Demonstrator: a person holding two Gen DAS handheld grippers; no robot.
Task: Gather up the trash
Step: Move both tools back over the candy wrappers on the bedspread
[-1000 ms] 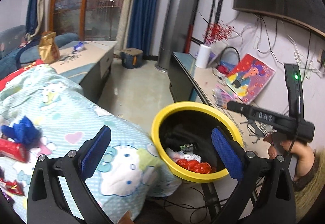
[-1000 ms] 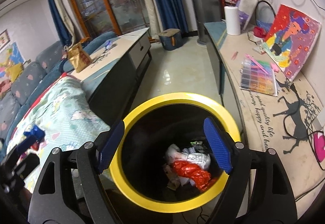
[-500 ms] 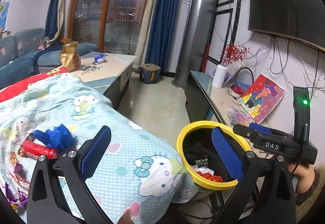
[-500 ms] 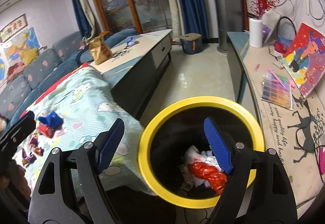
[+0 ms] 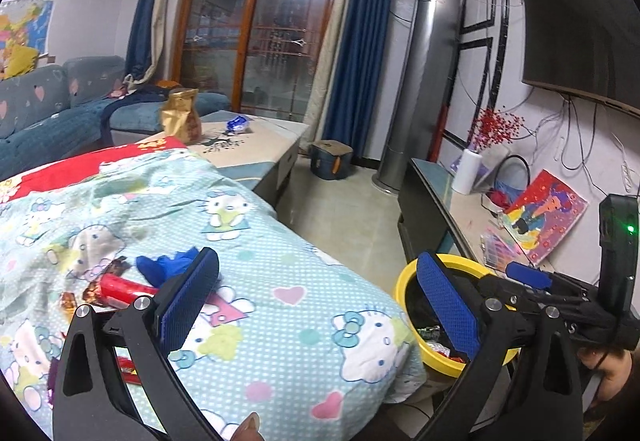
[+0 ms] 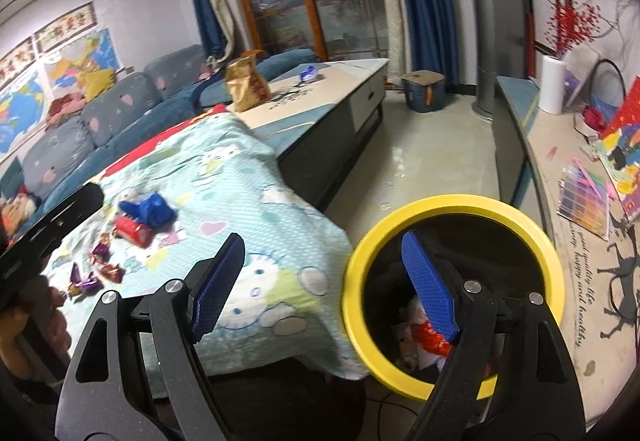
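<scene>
My left tongs (image 5: 316, 297) wide open, empty | right tongs (image 6: 326, 283) wide open, empty | bin (image 6: 556, 265) beyond right tongs | wrappers (image 6: 140, 221) far left

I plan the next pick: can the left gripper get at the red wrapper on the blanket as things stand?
Probably yes. The left gripper is open and empty, and the red wrapper lies uncovered on the blanket, beside blue crumpled trash; nothing stands between them.

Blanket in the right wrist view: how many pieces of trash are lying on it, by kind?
Blue crumpled wrapper: 1
Red packet: 1
Small candy wrappers: about 4; they are small and bunched, so the count is not sure
Total: about 6
</scene>
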